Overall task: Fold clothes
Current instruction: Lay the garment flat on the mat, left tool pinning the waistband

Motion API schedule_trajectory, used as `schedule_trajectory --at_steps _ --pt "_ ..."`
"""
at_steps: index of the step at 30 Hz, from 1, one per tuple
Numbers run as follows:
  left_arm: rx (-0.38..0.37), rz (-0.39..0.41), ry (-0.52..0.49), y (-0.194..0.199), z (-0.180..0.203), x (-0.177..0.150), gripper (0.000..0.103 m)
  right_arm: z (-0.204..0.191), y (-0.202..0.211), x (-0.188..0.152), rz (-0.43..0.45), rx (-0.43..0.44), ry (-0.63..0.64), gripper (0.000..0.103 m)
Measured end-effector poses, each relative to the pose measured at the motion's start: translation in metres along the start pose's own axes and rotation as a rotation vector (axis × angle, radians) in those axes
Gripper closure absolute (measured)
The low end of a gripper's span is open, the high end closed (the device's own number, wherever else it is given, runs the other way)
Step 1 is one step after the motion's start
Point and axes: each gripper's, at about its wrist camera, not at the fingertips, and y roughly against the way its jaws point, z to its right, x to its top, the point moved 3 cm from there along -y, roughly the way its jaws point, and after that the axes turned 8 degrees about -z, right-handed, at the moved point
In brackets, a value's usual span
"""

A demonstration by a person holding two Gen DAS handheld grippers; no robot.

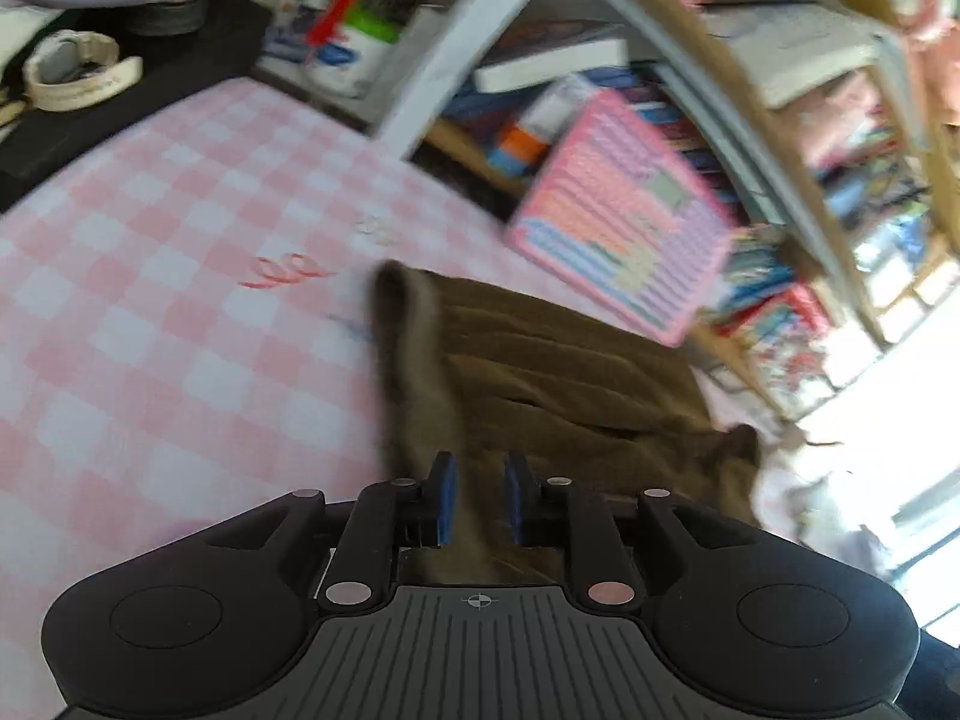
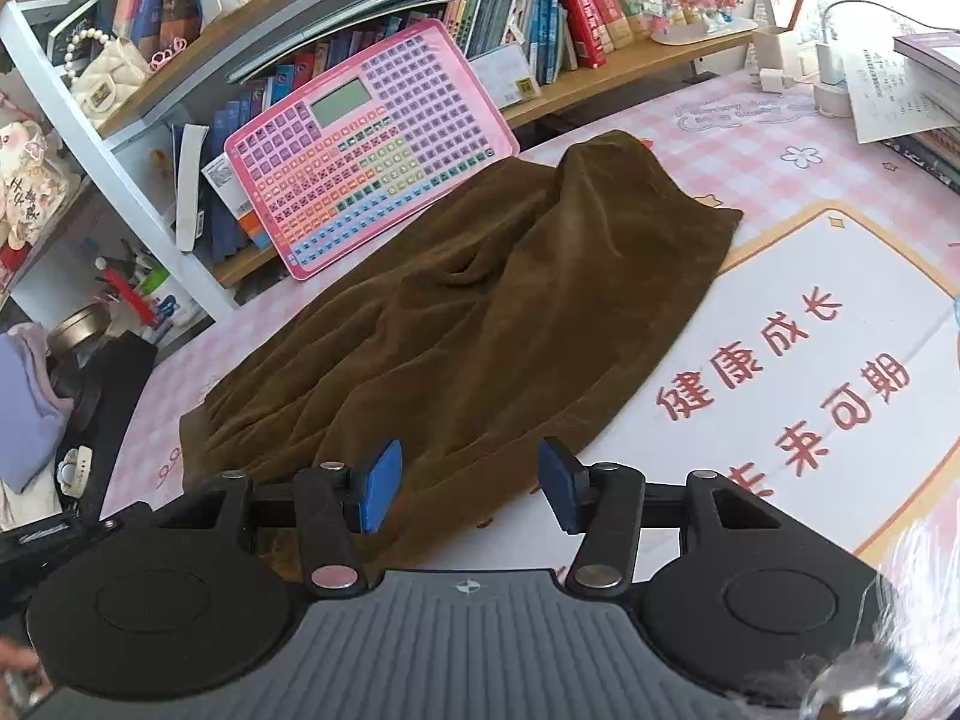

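A brown corduroy-like garment [image 2: 480, 312] lies spread and wrinkled on the pink checked table cover [image 2: 780, 168]. In the right wrist view my right gripper [image 2: 468, 486] stands open just above the garment's near hem, its blue pads [image 2: 379, 489] wide apart with nothing between them. The left wrist view is motion-blurred. There my left gripper [image 1: 480, 501] has its pads close together with a fold of the brown garment [image 1: 540, 360] running in between them, and one edge of the cloth rises in a ridge toward the fingers.
A pink keyboard-style toy board [image 2: 372, 144] leans against the bookshelf [image 2: 540, 18] right behind the garment. A white printed mat [image 2: 810, 360] lies to the right, stacked books [image 2: 924, 108] at far right, and a black stand with a watch [image 2: 75, 468] at left.
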Motion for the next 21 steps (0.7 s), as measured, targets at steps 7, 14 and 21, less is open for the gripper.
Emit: schedule_trajectory --at_steps 7,14,21 --pt "0.051 -0.131 -0.105 -0.036 0.02 -0.028 0.085 0.003 -0.003 -0.001 -0.01 -0.028 -0.003 0.054" --pt "0.117 -0.171 -0.078 -0.029 -0.005 -0.035 0.098 0.027 0.0 0.005 0.002 -0.11 -0.05 0.054" --pt "0.203 -0.128 -0.03 -0.017 -0.004 -0.042 0.098 0.075 -0.017 0.046 0.007 -0.183 -0.089 0.054"
